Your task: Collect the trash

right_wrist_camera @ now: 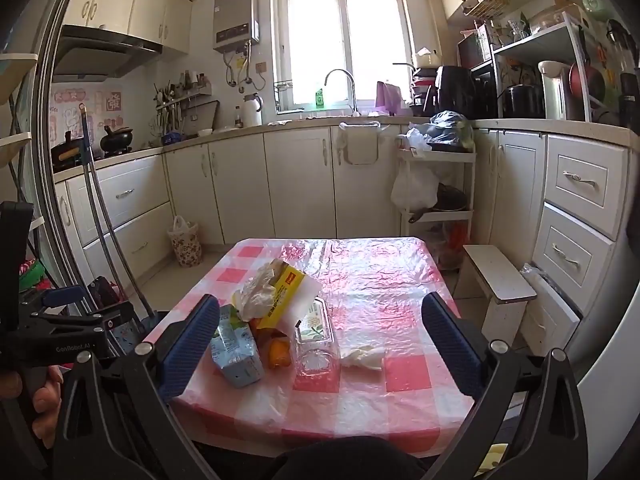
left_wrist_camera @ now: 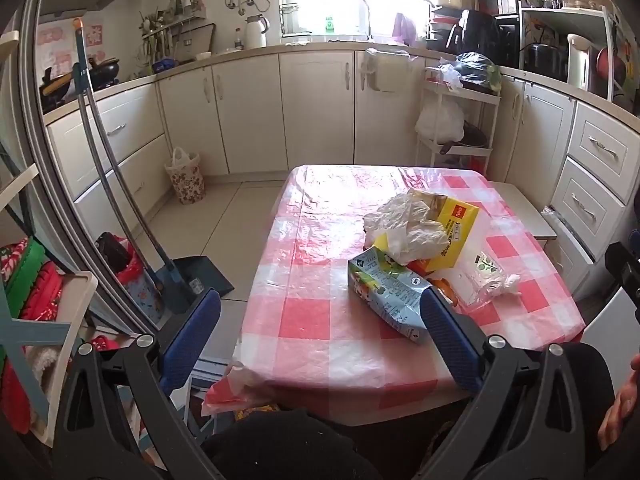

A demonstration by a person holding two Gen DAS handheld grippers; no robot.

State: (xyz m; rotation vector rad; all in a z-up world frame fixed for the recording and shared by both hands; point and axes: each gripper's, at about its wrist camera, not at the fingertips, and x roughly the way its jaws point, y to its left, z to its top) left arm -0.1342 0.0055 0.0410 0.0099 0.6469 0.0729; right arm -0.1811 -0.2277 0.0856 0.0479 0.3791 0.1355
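Observation:
Trash lies on a table with a pink checked cloth [left_wrist_camera: 320, 328] [right_wrist_camera: 384, 272]. A crushed light-blue carton [left_wrist_camera: 388, 296] [right_wrist_camera: 236, 352] lies nearest, with a yellow box [left_wrist_camera: 456, 228] [right_wrist_camera: 282, 296] behind it under a crumpled clear bag [left_wrist_camera: 404, 224] [right_wrist_camera: 256, 292]. Something orange [right_wrist_camera: 278, 350] sits between them. A clear plastic bottle [left_wrist_camera: 486, 278] [right_wrist_camera: 316, 340] lies on its side beside a white tissue [right_wrist_camera: 364, 358]. My left gripper [left_wrist_camera: 320, 308] is open, above the table's near left corner, empty. My right gripper [right_wrist_camera: 320, 316] is open and empty over the near edge.
A floral trash bin with a bag [left_wrist_camera: 185, 176] [right_wrist_camera: 185, 242] stands on the floor by the cabinets. A broom and dustpan [left_wrist_camera: 200, 276] lean at the left. A white stool [right_wrist_camera: 500, 280] and a shelf cart [right_wrist_camera: 438, 184] stand to the right of the table.

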